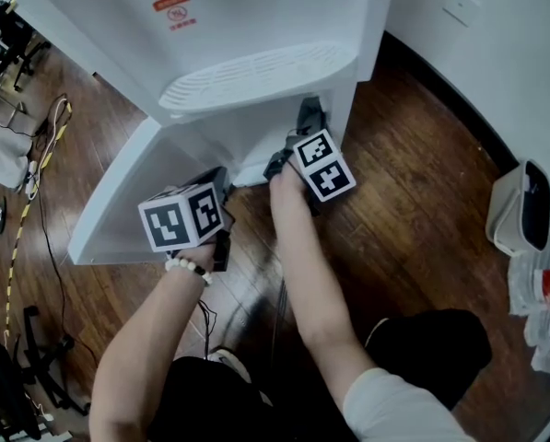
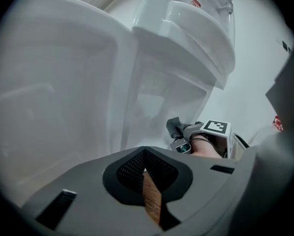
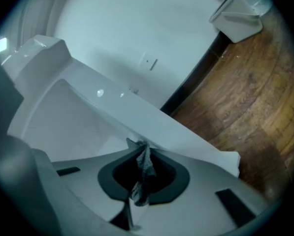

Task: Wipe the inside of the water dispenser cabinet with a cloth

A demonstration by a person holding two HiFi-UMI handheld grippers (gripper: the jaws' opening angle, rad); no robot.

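Right gripper (image 3: 144, 150) has its fingers clamped on a crumpled grey cloth (image 3: 143, 177), held at the mouth of the water dispenser cabinet (image 1: 242, 141), door (image 1: 118, 201) swung open. Left gripper (image 2: 146, 157) has its fingers together on nothing, just beside the door. Wiping looks barely begun; the next move calls for pressing the cloth deeper against the inner walls.

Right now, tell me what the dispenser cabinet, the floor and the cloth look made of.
Dispenser cabinet: white moulded plastic, likely; smooth, glossy highlights.
Floor: wood or wood-look planks, dark brown, visible grain.
Cloth: thin grey fabric, matte, crumpled folds.
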